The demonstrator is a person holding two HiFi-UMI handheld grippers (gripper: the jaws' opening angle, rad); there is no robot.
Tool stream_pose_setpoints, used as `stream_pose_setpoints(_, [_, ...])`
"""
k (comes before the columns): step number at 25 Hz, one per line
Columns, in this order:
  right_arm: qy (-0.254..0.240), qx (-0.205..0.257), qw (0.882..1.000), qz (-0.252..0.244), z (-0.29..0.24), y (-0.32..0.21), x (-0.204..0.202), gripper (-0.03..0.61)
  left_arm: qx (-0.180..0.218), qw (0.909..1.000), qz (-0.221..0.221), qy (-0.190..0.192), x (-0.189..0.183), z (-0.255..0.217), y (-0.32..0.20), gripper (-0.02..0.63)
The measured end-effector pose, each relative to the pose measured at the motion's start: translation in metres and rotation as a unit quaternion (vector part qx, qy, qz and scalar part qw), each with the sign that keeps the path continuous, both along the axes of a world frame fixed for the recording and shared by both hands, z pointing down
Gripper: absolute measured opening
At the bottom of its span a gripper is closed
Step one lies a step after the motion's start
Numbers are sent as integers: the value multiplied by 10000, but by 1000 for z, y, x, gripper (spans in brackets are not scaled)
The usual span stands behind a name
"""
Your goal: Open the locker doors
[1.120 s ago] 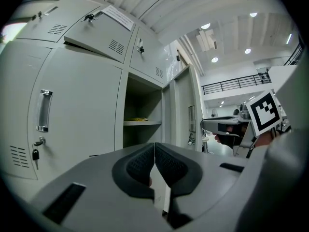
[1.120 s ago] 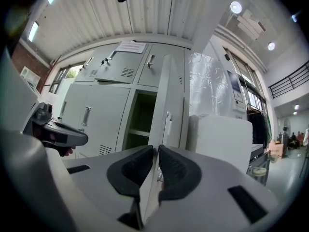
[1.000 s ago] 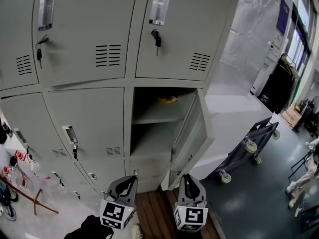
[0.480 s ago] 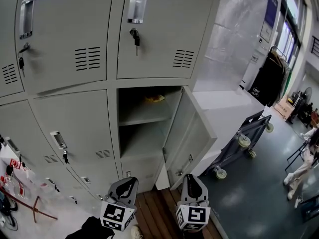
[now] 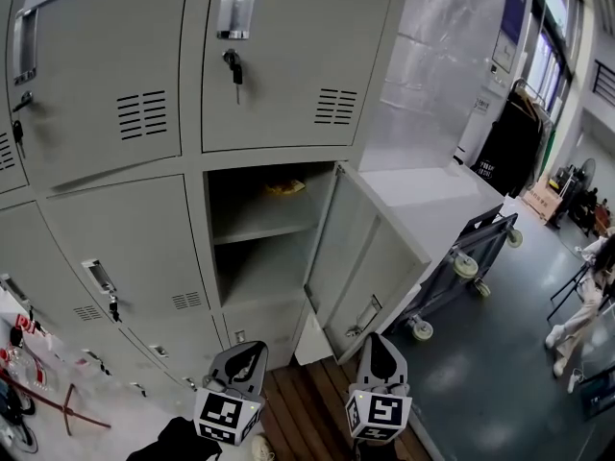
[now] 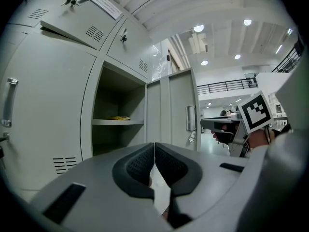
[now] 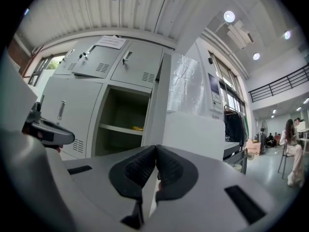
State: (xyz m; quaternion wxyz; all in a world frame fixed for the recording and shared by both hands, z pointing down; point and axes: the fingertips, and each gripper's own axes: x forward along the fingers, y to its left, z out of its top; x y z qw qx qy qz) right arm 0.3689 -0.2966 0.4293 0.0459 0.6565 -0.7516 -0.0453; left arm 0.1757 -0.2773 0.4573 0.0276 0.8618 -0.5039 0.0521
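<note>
A bank of grey lockers (image 5: 125,248) fills the left of the head view. One middle compartment (image 5: 259,229) stands open, with a shelf and a small yellow thing (image 5: 283,188) on it. Its door (image 5: 370,257) swings out to the right, handle (image 5: 365,317) low on its face. The same open door (image 6: 176,110) shows in the left gripper view, and edge-on as a door (image 7: 158,105) in the right gripper view. Both grippers hang low, short of the lockers, touching nothing. My left gripper (image 5: 252,351) (image 6: 154,146) is shut and empty. My right gripper (image 5: 375,344) (image 7: 156,149) is closing, pads together, nothing between them.
Upper locker doors (image 5: 279,56) carry keys; the upper left one (image 6: 72,25) looks slightly ajar. A low white cabinet (image 5: 423,195) and a wheeled cart (image 5: 471,267) stand right of the open door. A person (image 5: 586,305) sits at far right. Wooden boards (image 5: 307,411) lie underfoot.
The open locker door has swung wider to the right. The right gripper has shifted slightly right; the head view has turned, sliding the lockers leftward.
</note>
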Motion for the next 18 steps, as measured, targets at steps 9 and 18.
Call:
stream_pose_setpoints(9, [-63, 7, 9997, 247, 1, -13, 29, 15, -39, 10000, 78, -18, 12, 2, -12, 25])
stream_pose_setpoints(18, [-116, 32, 9990, 438, 1, -26, 51, 15, -83, 9998, 150, -88, 23, 7, -29, 25])
